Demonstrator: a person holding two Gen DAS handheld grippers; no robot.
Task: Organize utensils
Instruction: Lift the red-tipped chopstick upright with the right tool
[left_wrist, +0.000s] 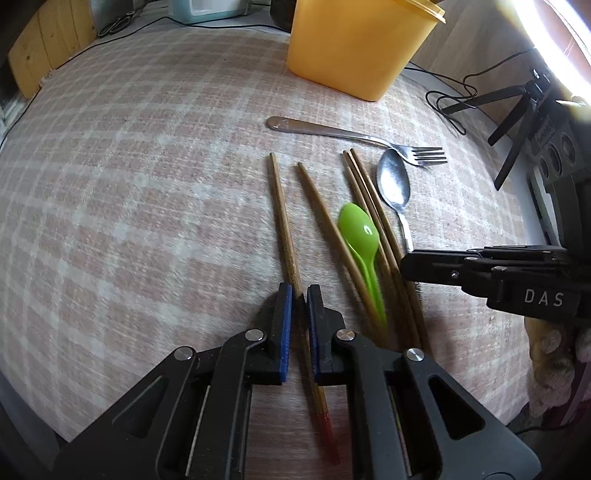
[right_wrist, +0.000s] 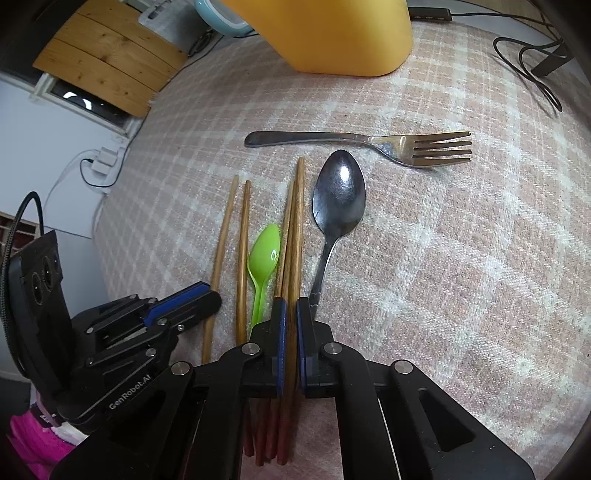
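Observation:
Several wooden chopsticks, a green plastic spoon (left_wrist: 360, 229), a metal spoon (left_wrist: 394, 184) and a metal fork (left_wrist: 354, 136) lie on the checked tablecloth. My left gripper (left_wrist: 300, 295) is shut on the leftmost chopstick (left_wrist: 282, 218), which runs between its blue pads. My right gripper (right_wrist: 291, 308) is shut on a chopstick (right_wrist: 297, 221) from the bundle beside the green spoon (right_wrist: 264, 254). The metal spoon (right_wrist: 338, 199) lies right of it, the fork (right_wrist: 369, 142) beyond. The right gripper also shows at the right of the left wrist view (left_wrist: 410, 264).
A yellow plastic container (left_wrist: 354, 44) stands at the far side of the cloth (left_wrist: 147, 184). Black cables and a tripod (left_wrist: 517, 107) are at the far right. A wooden board (right_wrist: 107, 62) and a pale blue appliance are at the back left.

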